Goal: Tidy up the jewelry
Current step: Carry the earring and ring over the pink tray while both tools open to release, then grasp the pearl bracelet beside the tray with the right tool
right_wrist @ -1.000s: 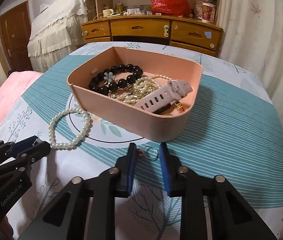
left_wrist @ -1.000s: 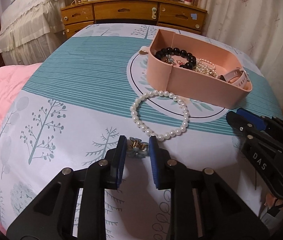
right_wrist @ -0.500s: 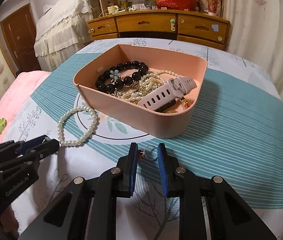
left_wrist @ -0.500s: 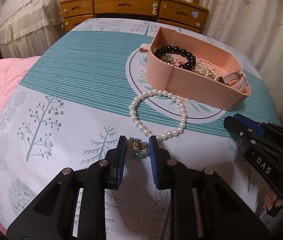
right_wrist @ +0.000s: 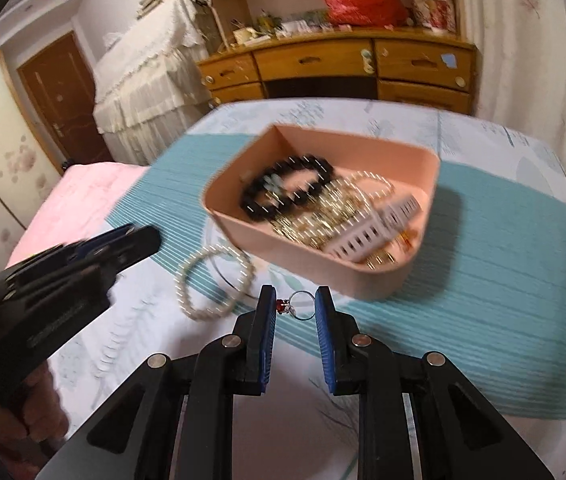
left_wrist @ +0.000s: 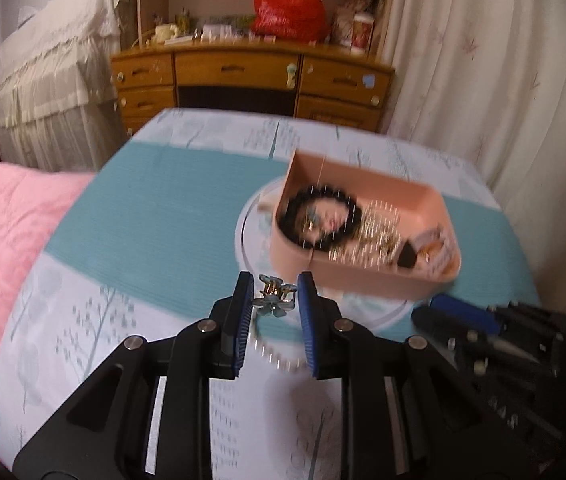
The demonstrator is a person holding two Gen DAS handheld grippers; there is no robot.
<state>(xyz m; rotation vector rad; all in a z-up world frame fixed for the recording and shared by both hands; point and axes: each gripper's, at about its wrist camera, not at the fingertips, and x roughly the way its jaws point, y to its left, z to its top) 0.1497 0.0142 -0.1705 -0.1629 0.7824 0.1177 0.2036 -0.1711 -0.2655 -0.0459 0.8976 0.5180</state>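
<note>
While both rise off bedspread (left_wrist: 155, 216): left jaws pinch flower earring (left_wrist: 274, 301); right jaws pinch ring (right_wrist: 296, 306).

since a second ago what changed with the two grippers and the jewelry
Both grippers have lifted off the bedspread with their pieces still clamped: the left gripper carries the flower clip, the right gripper the ring. Both views now look down from higher, blurred by motion. Nothing was released. The pearl bracelet still lies on the cover beside the pink tray, whose contents look unchanged.
</note>
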